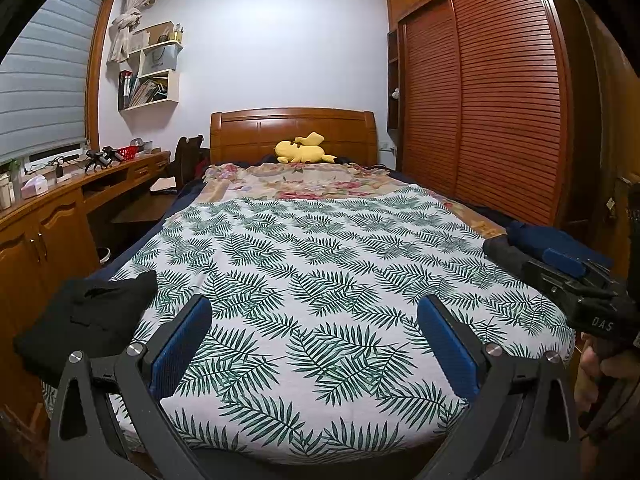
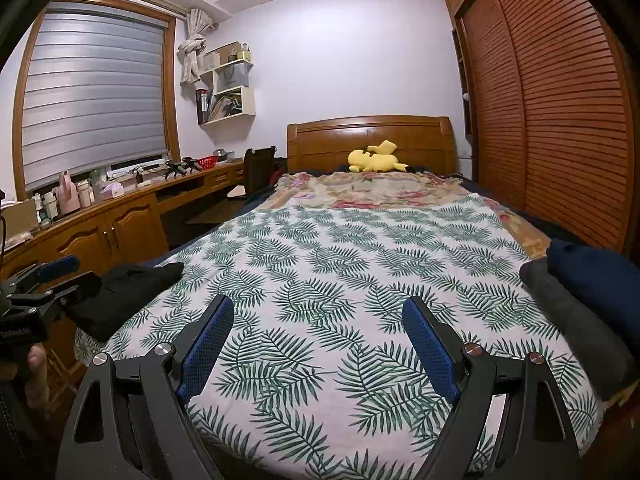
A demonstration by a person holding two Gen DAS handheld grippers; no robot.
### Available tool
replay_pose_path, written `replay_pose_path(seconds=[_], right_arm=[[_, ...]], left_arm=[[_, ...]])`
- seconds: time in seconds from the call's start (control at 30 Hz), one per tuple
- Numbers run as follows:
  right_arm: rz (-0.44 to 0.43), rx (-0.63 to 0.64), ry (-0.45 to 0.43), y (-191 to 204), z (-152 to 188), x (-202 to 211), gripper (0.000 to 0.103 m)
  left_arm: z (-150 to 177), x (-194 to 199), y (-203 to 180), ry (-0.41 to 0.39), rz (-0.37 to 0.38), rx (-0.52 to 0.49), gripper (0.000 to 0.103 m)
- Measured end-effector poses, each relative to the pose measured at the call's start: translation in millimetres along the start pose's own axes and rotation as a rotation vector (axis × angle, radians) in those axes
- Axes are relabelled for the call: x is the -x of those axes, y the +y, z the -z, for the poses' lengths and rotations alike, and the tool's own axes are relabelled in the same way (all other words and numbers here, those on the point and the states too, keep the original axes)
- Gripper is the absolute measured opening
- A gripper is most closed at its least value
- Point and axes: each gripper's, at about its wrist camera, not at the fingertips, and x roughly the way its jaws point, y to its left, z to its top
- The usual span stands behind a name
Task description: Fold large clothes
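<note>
A black folded garment lies on the bed's near left corner; it also shows in the right wrist view. A folded grey garment and a folded navy garment are stacked at the bed's right edge, also seen in the left wrist view. My left gripper is open and empty above the leaf-print sheet. My right gripper is open and empty above the same sheet. Each gripper shows at the other view's edge.
A yellow plush toy lies by the wooden headboard. A floral blanket covers the far bed. A wooden desk with clutter runs along the left. Slatted wardrobe doors stand on the right.
</note>
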Motion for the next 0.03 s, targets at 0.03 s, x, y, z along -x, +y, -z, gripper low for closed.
replay_pose_path(seconds=[0.03], right_arm=[[0.001,0.000,-0.001,-0.1,0.4,0.3,0.087]], left_arm=[[-0.2,-0.1,0.0,0.000,0.000,-0.001,0.102]])
